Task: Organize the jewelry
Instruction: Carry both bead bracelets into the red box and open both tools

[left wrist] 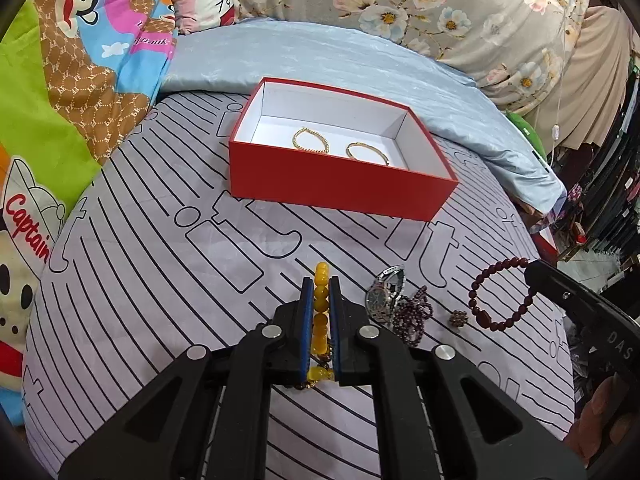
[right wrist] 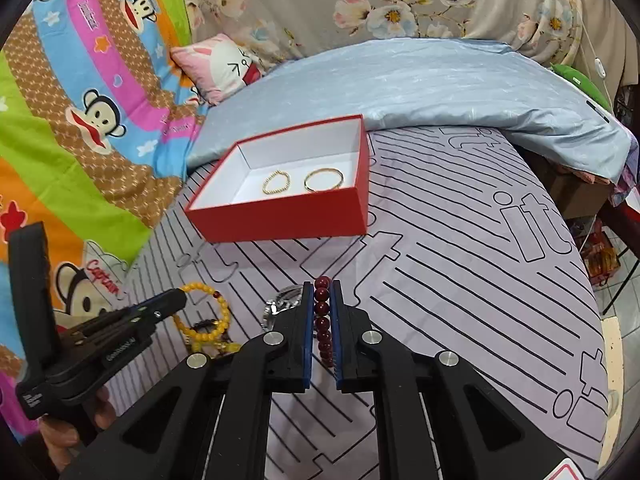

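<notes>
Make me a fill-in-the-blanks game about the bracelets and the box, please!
1. The left gripper is shut on the ____ bead bracelet.
2. The right gripper is shut on the dark ____ bead bracelet.
3. The red box already holds ____ gold bracelets.
4. The wristwatch lies on the ____ bedsheet, not in the box.

Missing words: yellow; red; two; striped

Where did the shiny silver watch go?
The silver metal wristwatch lies on the striped lilac bedsheet, right of the left tongs holding the yellow bead bracelet, beside a dark purple bead strand, in front of the red box.
</notes>
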Available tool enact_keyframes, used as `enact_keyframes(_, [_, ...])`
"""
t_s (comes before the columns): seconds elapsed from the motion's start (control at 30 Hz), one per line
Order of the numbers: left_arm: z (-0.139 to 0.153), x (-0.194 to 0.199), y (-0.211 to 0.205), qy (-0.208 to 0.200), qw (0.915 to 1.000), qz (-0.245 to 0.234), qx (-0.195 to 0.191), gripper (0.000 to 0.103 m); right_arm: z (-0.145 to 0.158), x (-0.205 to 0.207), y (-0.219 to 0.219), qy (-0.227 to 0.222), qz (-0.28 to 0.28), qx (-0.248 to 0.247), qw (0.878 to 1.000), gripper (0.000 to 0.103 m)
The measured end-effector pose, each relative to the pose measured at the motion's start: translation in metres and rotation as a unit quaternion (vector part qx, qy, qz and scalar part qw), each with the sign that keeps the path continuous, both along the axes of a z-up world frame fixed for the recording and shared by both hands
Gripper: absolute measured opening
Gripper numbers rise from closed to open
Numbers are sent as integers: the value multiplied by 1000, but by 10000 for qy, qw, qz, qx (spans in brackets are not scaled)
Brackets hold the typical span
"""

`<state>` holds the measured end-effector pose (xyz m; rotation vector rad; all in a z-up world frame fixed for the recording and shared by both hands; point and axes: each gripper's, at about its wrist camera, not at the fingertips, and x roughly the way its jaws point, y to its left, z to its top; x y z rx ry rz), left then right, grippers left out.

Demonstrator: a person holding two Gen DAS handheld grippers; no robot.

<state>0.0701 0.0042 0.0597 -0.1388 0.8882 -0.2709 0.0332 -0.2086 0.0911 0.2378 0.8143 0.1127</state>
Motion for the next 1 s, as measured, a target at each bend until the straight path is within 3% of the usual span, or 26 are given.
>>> enact_keyframes(0.23, [14, -11, 2, -140, 9999, -37, -27, 7, 20, -17, -8, -186, -28, -6, 9998, 8])
enact_keyframes(0.57, [41, -4, 0, -408, 9991, -97, -43, 7, 21, -10, -9, -218, 1, -115, 9997, 8])
enact_keyframes(0.73, [64, 22, -2, -701, 9974, -136, -78, 7, 36, 15, 0, -427, 154, -227, 9987, 8])
enact_keyframes(1.0, [85, 87, -15, -1023, 9946, -145, 5, 7, 55, 94, 11, -651, 289, -157, 9973, 8])
